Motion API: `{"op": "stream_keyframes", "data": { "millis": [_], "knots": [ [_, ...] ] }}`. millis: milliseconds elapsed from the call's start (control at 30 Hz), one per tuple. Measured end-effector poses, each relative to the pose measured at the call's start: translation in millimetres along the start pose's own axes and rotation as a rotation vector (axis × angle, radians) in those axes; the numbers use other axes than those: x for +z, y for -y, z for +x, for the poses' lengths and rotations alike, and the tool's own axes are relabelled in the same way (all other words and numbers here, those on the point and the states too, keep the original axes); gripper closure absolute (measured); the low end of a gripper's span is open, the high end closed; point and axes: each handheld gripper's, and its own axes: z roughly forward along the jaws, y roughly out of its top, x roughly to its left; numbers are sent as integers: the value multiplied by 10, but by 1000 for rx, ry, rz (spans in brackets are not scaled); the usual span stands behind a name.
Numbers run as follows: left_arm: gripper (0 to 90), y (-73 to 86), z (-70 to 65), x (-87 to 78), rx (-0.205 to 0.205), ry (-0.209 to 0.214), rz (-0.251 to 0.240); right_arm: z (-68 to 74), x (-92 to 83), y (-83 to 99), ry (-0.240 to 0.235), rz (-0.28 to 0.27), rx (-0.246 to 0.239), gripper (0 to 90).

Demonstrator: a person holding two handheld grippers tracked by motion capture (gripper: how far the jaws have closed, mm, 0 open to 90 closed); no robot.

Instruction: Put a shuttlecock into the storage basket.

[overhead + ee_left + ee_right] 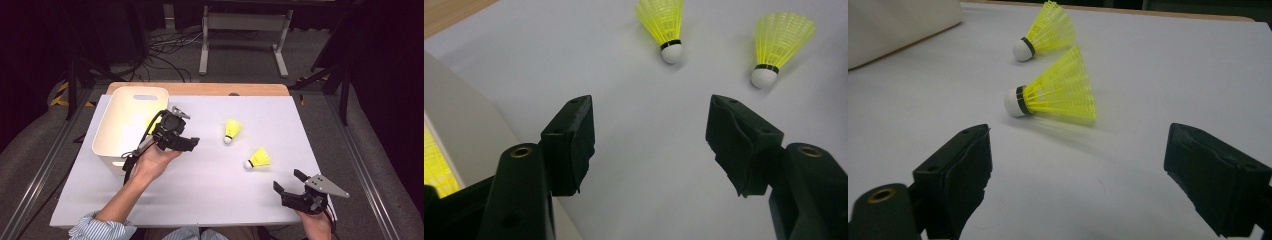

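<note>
Yellow shuttlecocks on the mat

Your left gripper (192, 143), jaws apart and empty, sits beside the white bin (116, 131). Two shuttlecocks (232, 130) (258, 158) lie between the grippers. Your right gripper (287, 182) rests open near the mat's (210, 190) front edge.

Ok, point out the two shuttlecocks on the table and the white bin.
farther shuttlecock (233, 129), high view, on its yellow skirt.
nearer shuttlecock (260, 157), high view, on its yellow skirt.
white bin (111, 157), high view, on its front wall.
</note>
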Motion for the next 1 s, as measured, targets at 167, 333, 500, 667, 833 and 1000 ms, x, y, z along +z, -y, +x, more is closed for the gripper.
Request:
{"op": "stream_keyframes", "data": {
  "millis": [167, 333, 500, 667, 833, 1000],
  "knots": [
    [363, 40, -70, 48, 11, 4, 5, 5, 6, -9, 5, -2, 1, 123],
    [362, 88, -115, 96, 16, 3, 5, 1, 18, -9, -2, 7, 22, 129],
    [353, 125, -141, 128, 15, 7, 12, 29, 45, -24, -10, 18, 11, 137],
    [348, 189, -170, 196, 10, 11, 16, 27, 29, -60, -13, 8, 31, 157],
    [345, 240, -198, 258, 4, 18, 19, 10, 36, -123, -18, 25, 43, 198],
    [341, 281, -213, 316, 13, 8, 37, 13, 73, -159, -31, 52, 44, 220]
  ]
}}
